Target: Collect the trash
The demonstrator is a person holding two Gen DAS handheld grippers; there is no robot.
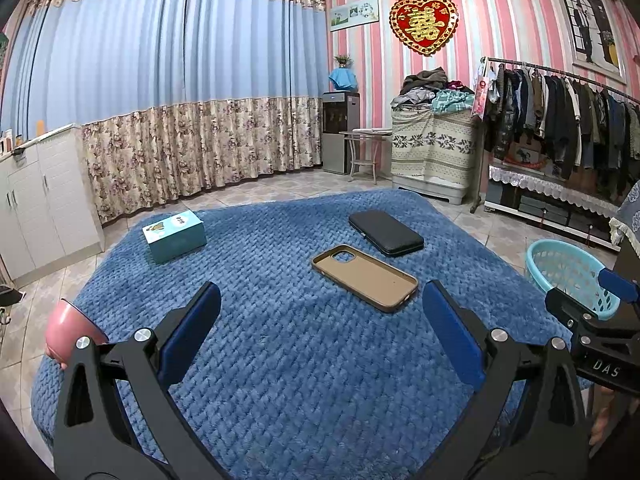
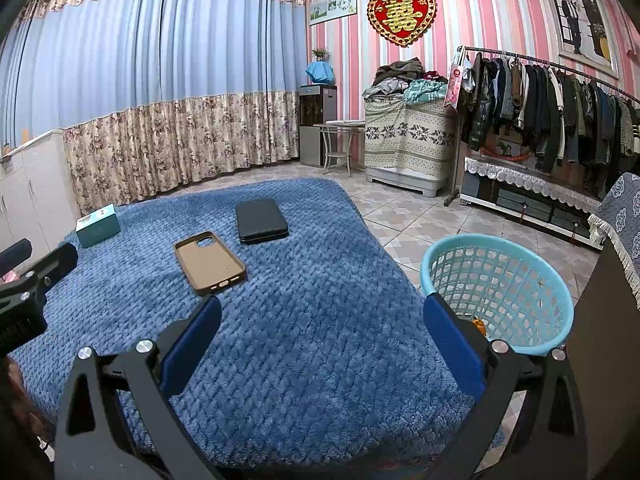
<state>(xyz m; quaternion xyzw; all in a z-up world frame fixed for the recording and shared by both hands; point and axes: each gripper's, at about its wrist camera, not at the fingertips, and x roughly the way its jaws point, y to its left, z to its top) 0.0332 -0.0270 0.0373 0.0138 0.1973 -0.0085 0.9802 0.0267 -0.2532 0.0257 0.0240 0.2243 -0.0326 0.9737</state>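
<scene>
A light blue plastic basket stands on the floor right of the blue blanket; something small and orange lies inside it. The basket also shows at the right edge of the left wrist view. On the blanket lie a tan phone case, a black wallet-like case and a teal box. My left gripper hovers open over the blanket, nothing between its fingers. My right gripper is open too, its right finger beside the basket rim.
A pink cup sits at the blanket's left edge. White cabinets line the left wall. A clothes rack, a cloth-covered chest with piled clothes, a small table and a water dispenser stand at the back.
</scene>
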